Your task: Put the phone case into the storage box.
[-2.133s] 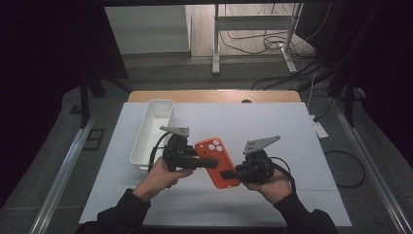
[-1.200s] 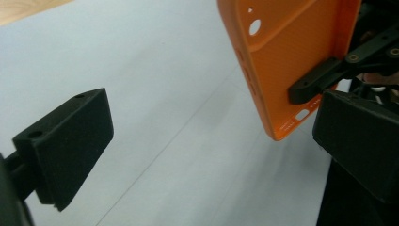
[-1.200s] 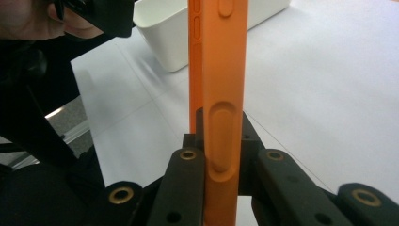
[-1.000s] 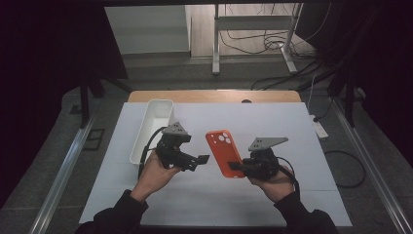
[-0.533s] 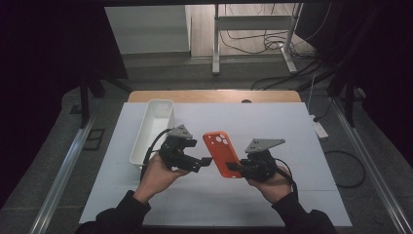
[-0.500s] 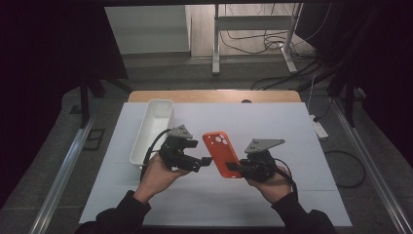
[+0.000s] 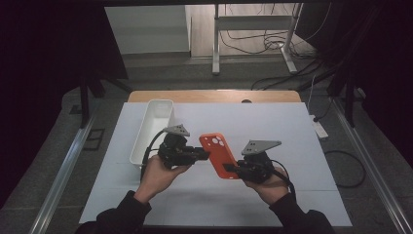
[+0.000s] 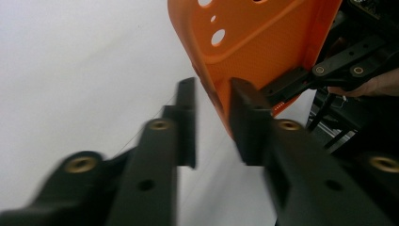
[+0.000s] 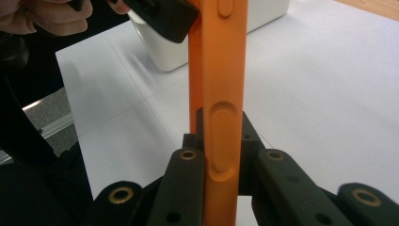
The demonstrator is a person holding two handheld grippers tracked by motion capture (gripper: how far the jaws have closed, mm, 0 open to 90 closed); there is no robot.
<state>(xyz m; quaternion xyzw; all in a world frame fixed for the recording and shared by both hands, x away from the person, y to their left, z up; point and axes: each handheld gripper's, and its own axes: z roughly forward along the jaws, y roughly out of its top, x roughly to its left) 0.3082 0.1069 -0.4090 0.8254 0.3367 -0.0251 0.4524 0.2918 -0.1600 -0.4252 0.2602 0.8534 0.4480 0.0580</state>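
Note:
An orange phone case (image 7: 220, 152) is held off the white table, standing on edge in the right gripper view (image 9: 221, 70). My right gripper (image 7: 232, 169) is shut on its lower end, pads pressing both faces (image 9: 220, 136). My left gripper (image 7: 204, 155) reaches in from the left at the case's upper left edge. In the left gripper view the case's rim (image 8: 263, 42) sits between its jaws (image 8: 214, 94). These jaws have just been closing. One jaw lies against the inside of the case, while a thin gap still shows beside the other.
A long white bin (image 7: 153, 124) stands on the white table sheet (image 7: 292, 136) just left of my left hand; it also appears behind the case (image 9: 268, 14). The table's wooden far edge (image 7: 214, 96) borders the floor, where cables lie.
My left gripper has moved right to the case's edge and its jaws have narrowed around the rim. The right gripper keeps its hold on the case, almost in place.

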